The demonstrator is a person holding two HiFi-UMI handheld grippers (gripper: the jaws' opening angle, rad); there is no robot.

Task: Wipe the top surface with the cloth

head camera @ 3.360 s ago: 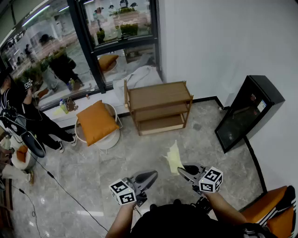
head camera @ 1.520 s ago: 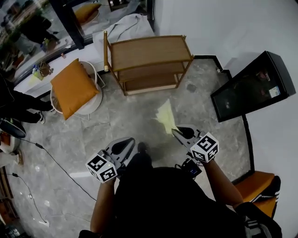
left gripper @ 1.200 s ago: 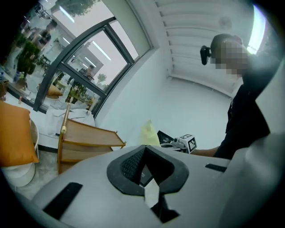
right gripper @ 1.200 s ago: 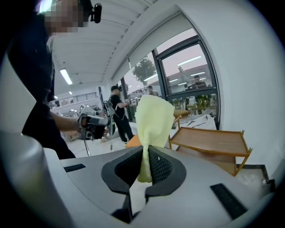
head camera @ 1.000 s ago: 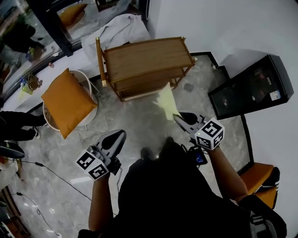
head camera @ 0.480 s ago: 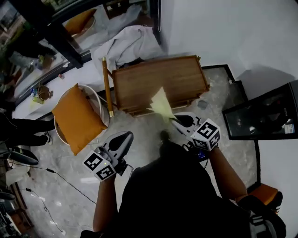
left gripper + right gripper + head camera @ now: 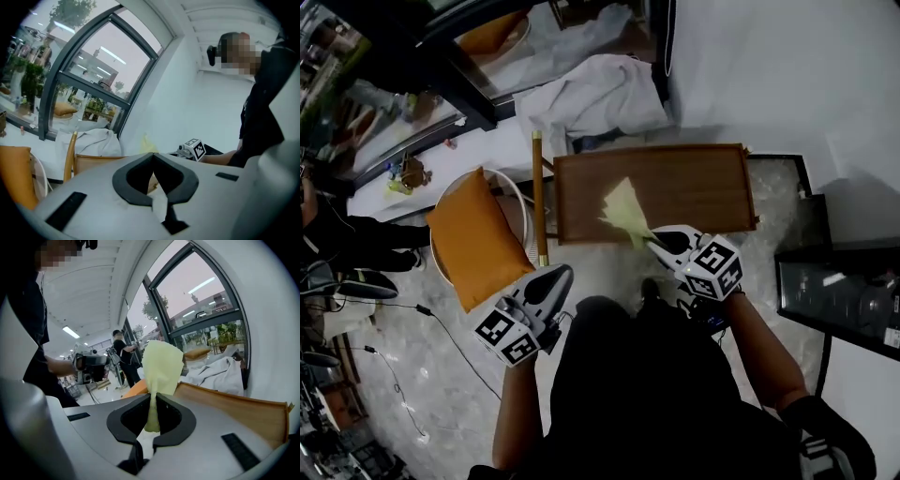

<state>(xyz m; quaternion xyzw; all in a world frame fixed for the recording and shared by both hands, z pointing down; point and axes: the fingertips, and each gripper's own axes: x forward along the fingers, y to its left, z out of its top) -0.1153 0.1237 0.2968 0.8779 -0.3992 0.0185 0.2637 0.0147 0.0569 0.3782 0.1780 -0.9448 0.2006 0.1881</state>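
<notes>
A pale yellow cloth hangs over the near part of the wooden shelf's top, pinched by my right gripper. In the right gripper view the cloth stands up from the shut jaws of that gripper, with the shelf top just beyond. My left gripper hovers over the floor, short of the shelf's front left corner. Its jaws meet at the tips with nothing between them.
A round white chair with an orange cushion stands left of the shelf. White fabric lies behind the shelf by the window. A black cabinet is at the right wall. Cables trail on the floor at left.
I have walked up to the shelf; it went from far ahead to right beneath the grippers. The right gripper has carried the cloth from above the floor to over the shelf top.
</notes>
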